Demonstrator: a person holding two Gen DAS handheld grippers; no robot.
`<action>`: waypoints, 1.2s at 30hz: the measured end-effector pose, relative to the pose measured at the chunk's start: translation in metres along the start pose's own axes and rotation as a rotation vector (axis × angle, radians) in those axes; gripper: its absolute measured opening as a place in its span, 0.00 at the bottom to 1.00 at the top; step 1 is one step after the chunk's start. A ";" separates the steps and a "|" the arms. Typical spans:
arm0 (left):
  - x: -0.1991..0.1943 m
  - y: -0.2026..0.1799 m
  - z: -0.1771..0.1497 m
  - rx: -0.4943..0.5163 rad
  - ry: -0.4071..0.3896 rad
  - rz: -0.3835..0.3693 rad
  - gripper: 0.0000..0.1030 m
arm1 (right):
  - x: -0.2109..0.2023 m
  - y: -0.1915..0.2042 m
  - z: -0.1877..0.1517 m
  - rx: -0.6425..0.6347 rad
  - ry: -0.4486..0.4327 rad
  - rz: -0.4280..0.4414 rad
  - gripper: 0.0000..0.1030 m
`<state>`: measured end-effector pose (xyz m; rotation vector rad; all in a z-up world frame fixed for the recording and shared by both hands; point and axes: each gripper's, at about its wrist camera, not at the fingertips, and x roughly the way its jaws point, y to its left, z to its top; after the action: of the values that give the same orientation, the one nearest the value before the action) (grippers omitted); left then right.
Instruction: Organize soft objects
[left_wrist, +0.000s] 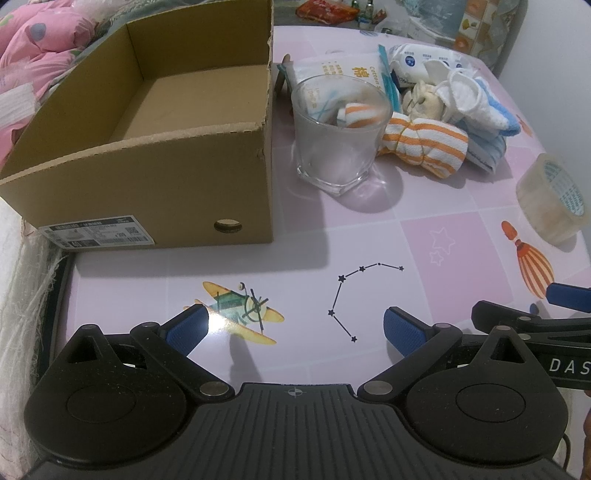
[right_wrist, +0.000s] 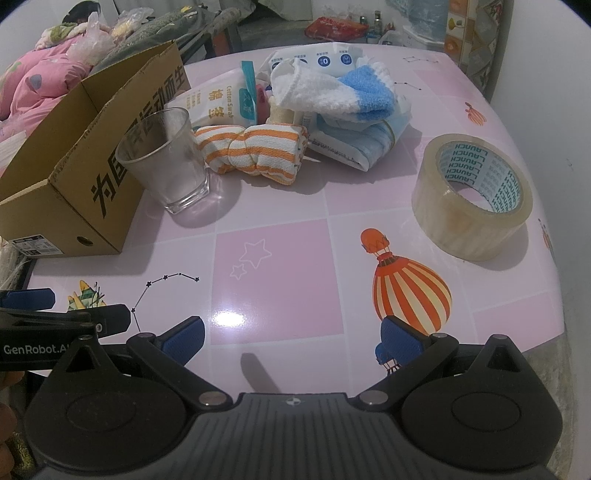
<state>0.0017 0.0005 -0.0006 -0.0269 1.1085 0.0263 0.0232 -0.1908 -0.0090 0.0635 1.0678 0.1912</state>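
Observation:
An empty open cardboard box stands at the table's left. Beyond it lies a pile of soft things: an orange-striped cloth bundle tied with a rubber band, a white and blue towel, a wet-wipes pack and a cotton swab bag. My left gripper is open and empty, low over the near table. My right gripper is open and empty beside it, well short of the pile.
A clear drinking glass stands between the box and the pile. A roll of clear tape sits at the right. The pink patterned table top ends near both grippers. Bedding lies beyond the left edge.

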 end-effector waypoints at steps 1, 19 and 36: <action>0.000 0.000 0.000 0.000 -0.001 0.000 0.98 | 0.000 0.000 0.000 0.000 0.000 0.000 0.38; -0.001 -0.001 -0.003 -0.004 -0.014 -0.004 0.98 | -0.004 0.000 -0.001 -0.002 -0.021 0.005 0.38; -0.044 -0.023 0.010 0.054 -0.287 -0.028 0.99 | -0.045 -0.021 0.013 -0.026 -0.264 0.052 0.37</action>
<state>-0.0082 -0.0222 0.0429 0.0089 0.8217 -0.0245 0.0167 -0.2195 0.0331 0.0906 0.8013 0.2373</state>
